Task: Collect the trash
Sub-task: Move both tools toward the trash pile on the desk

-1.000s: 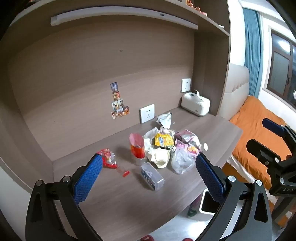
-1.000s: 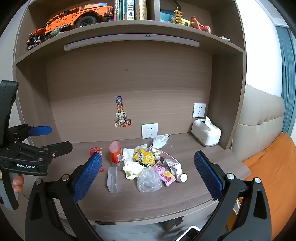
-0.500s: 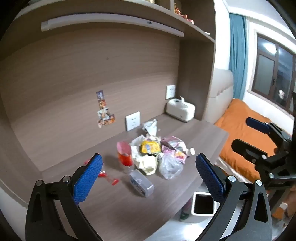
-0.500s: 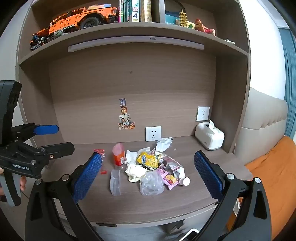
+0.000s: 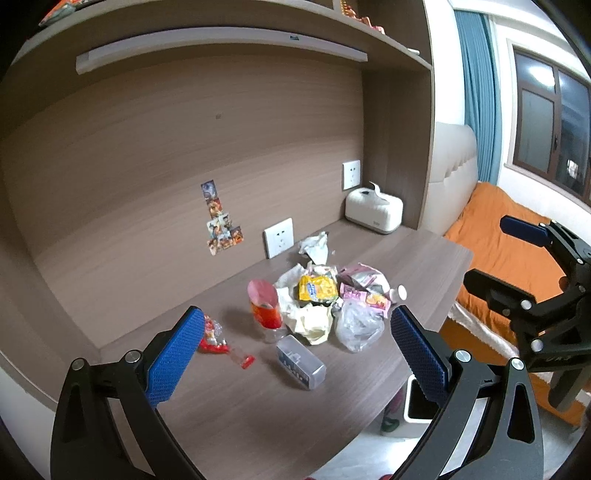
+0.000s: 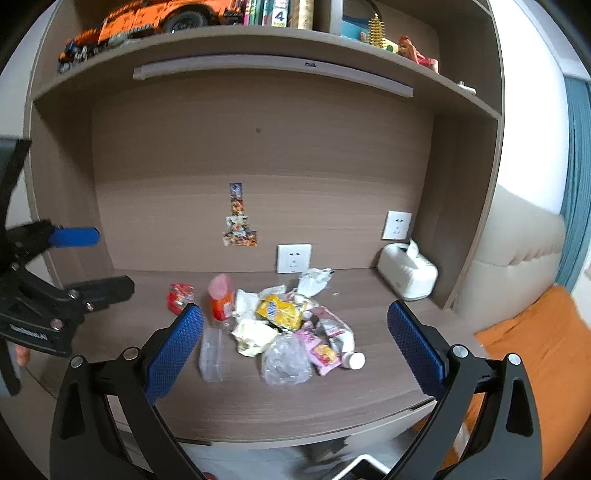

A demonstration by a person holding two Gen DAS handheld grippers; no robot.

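Both tools (left point(image 5: 295, 354), right point(image 6: 295, 350)) gape empty above trash pile point(image 6: 291, 325); book spine point(image 6: 279, 13) reads "4"

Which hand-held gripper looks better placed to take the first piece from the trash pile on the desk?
Probably the right hand-held gripper: open, empty, and aimed squarely at the trash pile, which fills the space between its fingers. The left hand-held gripper is also open, but views the pile from the side.

The left gripper point(image 5: 295, 354) is held in the air with its blue-padded fingers point(image 5: 173, 360) spread wide, nothing between them. The right gripper point(image 6: 295, 350), to its right, is level with it, fingers point(image 6: 415, 347) equally wide apart and empty.
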